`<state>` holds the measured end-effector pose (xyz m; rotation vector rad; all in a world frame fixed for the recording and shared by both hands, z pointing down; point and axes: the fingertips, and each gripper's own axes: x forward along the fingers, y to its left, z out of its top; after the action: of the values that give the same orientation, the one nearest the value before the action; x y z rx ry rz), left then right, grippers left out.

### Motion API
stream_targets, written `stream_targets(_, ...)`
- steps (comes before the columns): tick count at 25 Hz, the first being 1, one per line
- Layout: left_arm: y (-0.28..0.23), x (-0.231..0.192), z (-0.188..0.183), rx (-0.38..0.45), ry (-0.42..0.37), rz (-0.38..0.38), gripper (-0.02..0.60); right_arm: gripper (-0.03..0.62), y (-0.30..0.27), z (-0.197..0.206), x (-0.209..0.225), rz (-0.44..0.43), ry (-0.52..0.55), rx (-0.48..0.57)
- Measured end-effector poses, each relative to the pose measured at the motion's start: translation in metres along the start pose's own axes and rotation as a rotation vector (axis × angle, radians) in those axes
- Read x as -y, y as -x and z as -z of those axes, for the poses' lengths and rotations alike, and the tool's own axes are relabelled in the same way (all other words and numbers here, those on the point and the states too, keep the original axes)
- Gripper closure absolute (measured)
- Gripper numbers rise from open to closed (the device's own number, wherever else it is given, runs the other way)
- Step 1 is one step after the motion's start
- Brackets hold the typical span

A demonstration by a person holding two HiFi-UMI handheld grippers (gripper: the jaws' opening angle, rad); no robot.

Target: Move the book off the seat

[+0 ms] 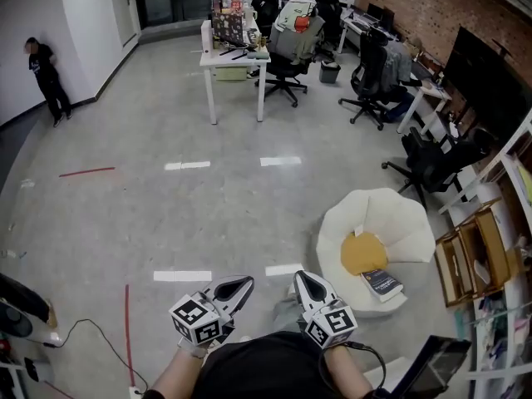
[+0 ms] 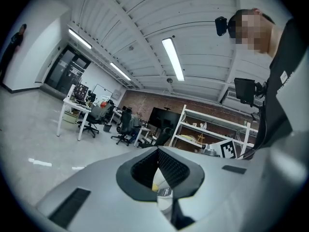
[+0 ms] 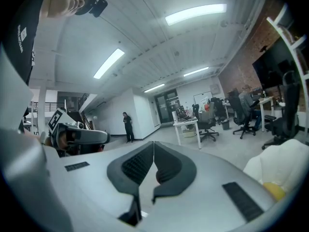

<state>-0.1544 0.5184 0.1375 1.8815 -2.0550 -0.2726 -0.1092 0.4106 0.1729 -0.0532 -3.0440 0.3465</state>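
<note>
A dark-covered book (image 1: 382, 283) lies on the front edge of the white round seat (image 1: 416, 224), beside a yellow cushion (image 1: 363, 253). Both grippers are held close to the person's body at the bottom of the head view, well left of the seat. My left gripper (image 1: 241, 284) is shut with nothing in it. My right gripper (image 1: 302, 280) is also shut and empty, nearer the seat. In the left gripper view the jaws (image 2: 157, 153) meet, and a sliver of the book and cushion shows below them. The right gripper view shows its jaws (image 3: 153, 145) closed, with the seat (image 3: 285, 166) at the right edge.
A wooden crate (image 1: 475, 256) and white shelving (image 1: 515, 181) stand right of the seat. Black office chairs (image 1: 428, 160) sit behind it, a white desk (image 1: 235, 65) farther back. A person (image 1: 46, 69) stands by the left wall. A cable (image 1: 91, 331) runs on the floor at left.
</note>
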Motion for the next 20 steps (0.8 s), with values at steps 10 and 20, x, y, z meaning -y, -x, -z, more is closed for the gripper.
stream_targets(10,-0.120,-0.062,-0.027,-0.038,-0.005,-0.033,0.578,0.580,-0.076,-0.026,0.104,-0.047,0.016,-0.021)
stream_targets(20,-0.276,-0.125,-0.065,-0.029,0.032,-0.060,0.578,0.580,-0.140,-0.057,0.258,-0.052,0.013,-0.080)
